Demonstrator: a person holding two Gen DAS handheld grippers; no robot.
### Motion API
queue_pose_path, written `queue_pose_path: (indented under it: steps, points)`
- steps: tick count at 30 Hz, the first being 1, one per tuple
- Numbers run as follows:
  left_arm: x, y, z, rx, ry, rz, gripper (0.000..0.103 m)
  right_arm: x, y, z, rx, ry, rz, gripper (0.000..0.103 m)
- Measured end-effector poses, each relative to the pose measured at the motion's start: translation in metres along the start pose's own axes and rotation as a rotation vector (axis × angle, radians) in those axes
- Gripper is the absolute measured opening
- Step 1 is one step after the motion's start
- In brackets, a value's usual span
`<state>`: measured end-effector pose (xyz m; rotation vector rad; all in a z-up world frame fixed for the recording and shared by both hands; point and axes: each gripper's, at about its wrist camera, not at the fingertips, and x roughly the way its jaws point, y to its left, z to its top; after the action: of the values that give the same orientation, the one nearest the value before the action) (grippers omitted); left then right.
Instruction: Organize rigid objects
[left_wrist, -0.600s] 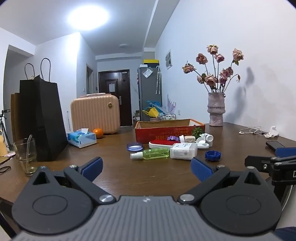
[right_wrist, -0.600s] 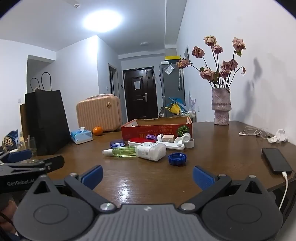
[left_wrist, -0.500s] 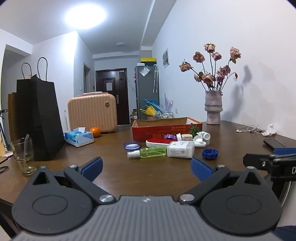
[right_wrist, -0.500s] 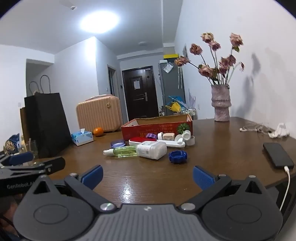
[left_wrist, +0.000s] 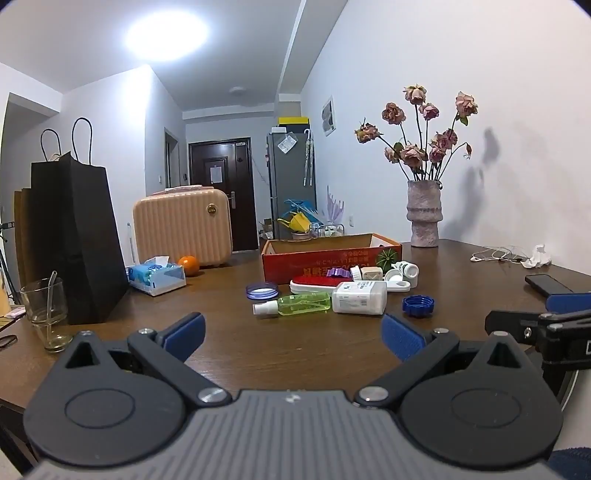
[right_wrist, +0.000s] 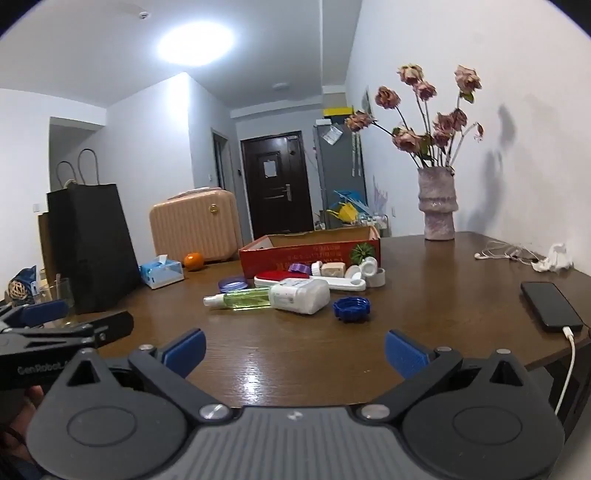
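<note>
A red cardboard box stands open mid-table. In front of it lie a green spray bottle, a white bottle, a blue cap, a purple-rimmed lid, a red-topped white case and several small white pieces. My left gripper is open and empty, well short of the items. My right gripper is open and empty too, near the table's front edge.
A black paper bag, a glass, a tissue box, an orange and a peach case stand on the left. A vase of roses stands far right. A phone with cable and earphones lie right.
Both grippers have tilted and shifted slightly, so the scene sits a bit differently in each view. Both stay open. Nothing on the table has moved.
</note>
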<state>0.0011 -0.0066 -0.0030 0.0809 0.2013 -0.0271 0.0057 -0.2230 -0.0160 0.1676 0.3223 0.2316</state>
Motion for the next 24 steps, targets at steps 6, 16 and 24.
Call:
queue_pose_path:
  steps: [6,16,24]
  points:
    - [-0.0015,0.0021,-0.0001,-0.002,-0.004,-0.001,0.103,-0.0059,0.0102,0.0004,-0.060,-0.040,0.024,0.103]
    - [-0.0019,0.0028,-0.0005,-0.003,-0.004,-0.001,0.103,-0.0055,0.0020,0.0026,-0.028,-0.019,-0.017,0.103]
    - [-0.0024,0.0027,-0.0012,-0.001,-0.008,-0.001,0.103,-0.0040,0.0017,0.0020,-0.033,-0.014,-0.011,0.103]
